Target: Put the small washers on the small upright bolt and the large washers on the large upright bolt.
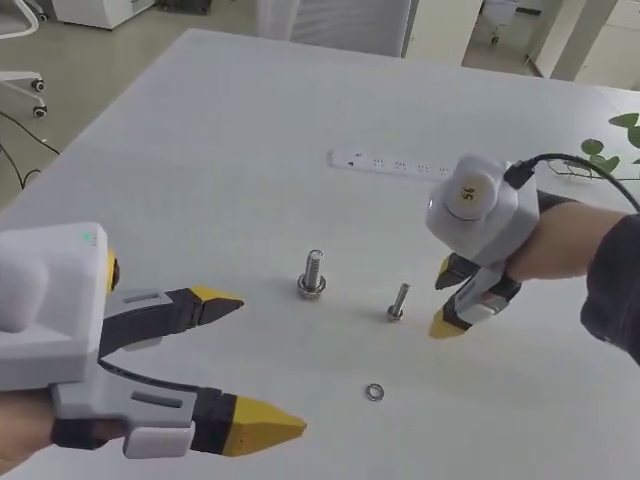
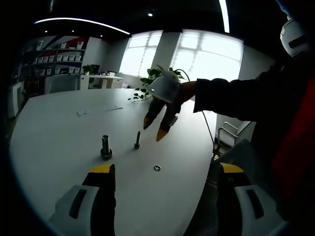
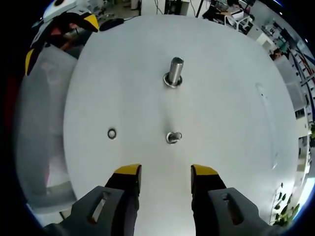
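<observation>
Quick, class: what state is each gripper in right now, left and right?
Left gripper: jaws open, holding nothing.
Right gripper: jaws open, holding nothing.

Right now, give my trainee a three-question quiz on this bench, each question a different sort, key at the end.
1. True or false: the loose washer lies flat on the table, off both bolts.
2. Which is nearest the right gripper? A) large bolt B) small bolt C) loose washer
3. Fill in: the left gripper has its jaws ___, holding nothing.
Key: 1 true; 2 B; 3 open.
</observation>
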